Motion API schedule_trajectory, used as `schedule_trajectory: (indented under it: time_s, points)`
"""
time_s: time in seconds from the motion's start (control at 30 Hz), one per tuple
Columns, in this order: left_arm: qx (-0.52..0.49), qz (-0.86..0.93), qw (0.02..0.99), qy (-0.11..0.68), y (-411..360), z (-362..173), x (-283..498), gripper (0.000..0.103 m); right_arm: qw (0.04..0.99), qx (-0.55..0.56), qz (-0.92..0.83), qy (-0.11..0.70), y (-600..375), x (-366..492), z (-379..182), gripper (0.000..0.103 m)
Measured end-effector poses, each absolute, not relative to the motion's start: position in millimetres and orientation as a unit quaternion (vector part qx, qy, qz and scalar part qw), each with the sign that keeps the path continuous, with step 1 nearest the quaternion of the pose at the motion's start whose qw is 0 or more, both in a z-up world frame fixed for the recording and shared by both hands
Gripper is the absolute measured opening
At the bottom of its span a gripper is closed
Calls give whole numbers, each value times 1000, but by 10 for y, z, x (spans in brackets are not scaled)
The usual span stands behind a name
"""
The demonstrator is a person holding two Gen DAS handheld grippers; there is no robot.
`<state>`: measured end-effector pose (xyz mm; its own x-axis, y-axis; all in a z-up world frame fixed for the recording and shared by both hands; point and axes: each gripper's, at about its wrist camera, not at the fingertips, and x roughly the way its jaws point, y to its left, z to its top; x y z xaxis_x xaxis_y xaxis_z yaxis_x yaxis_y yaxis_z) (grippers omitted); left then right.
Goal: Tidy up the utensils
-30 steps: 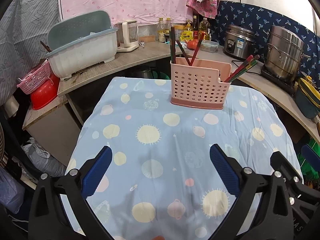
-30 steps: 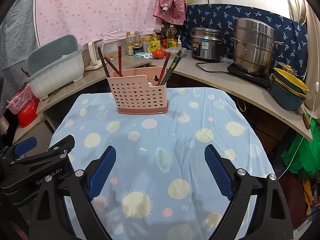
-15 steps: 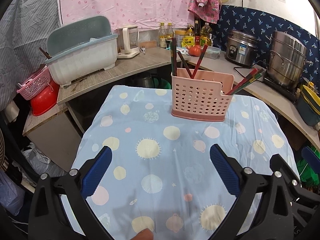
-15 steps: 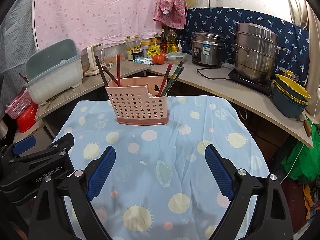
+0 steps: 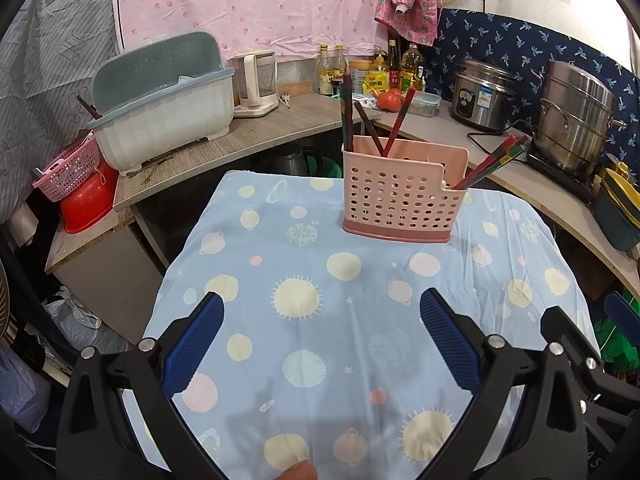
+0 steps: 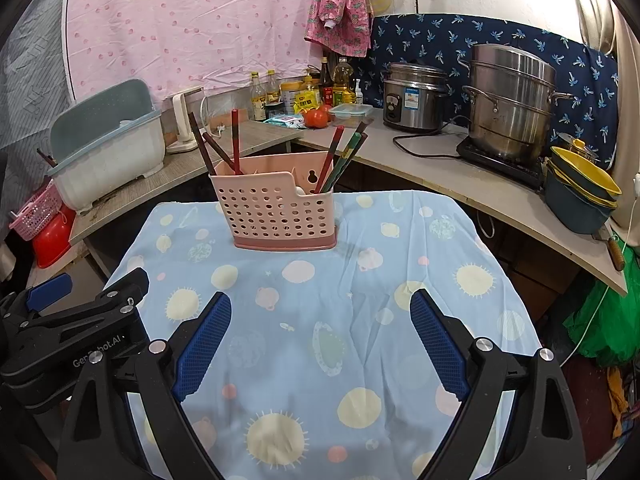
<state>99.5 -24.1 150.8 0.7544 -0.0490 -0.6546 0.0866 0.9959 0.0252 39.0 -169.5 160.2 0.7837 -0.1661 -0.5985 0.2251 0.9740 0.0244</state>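
A pink perforated utensil holder (image 5: pixel 404 196) (image 6: pixel 278 210) stands upright at the far end of a table under a light blue patterned cloth (image 5: pixel 348 320) (image 6: pixel 340 320). Dark red chopsticks (image 5: pixel 374 126) (image 6: pixel 218 148) stick up from its left compartment. Red and green chopsticks (image 5: pixel 494 162) (image 6: pixel 342 156) lean out of its right compartment. My left gripper (image 5: pixel 322 334) is open over the near cloth, well short of the holder, nothing between its blue pads. My right gripper (image 6: pixel 320 338) is open too and holds nothing. The left gripper's body (image 6: pixel 68 340) shows beside it.
A curved counter (image 6: pixel 460 164) wraps behind the table with a rice cooker (image 6: pixel 416 96), a steel steamer pot (image 6: pixel 512 100), stacked bowls (image 6: pixel 584 192), bottles (image 5: pixel 368 70), a tomato (image 6: pixel 316 116), a kettle (image 5: pixel 256 84) and a dish-rack tub (image 5: pixel 160 104). A fingertip (image 5: pixel 296 472) shows at the bottom edge.
Both views have tilted up a little, so the holder sits lower and closer in frame. Both grippers stayed open and empty. A fingertip has come in at the bottom of the left wrist view.
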Motion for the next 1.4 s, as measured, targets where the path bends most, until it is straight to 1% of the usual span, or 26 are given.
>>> schedule_trajectory:
  time_s: [0.8,1.4]
  points:
    - [37,-37,942,332,-274,1634,1045,94,946,48,-107,301,-1706,456,1697,87]
    - [39,-40,941,334,-300,1660,1074,94,946,48,-107,301,-1712,457,1721,87]
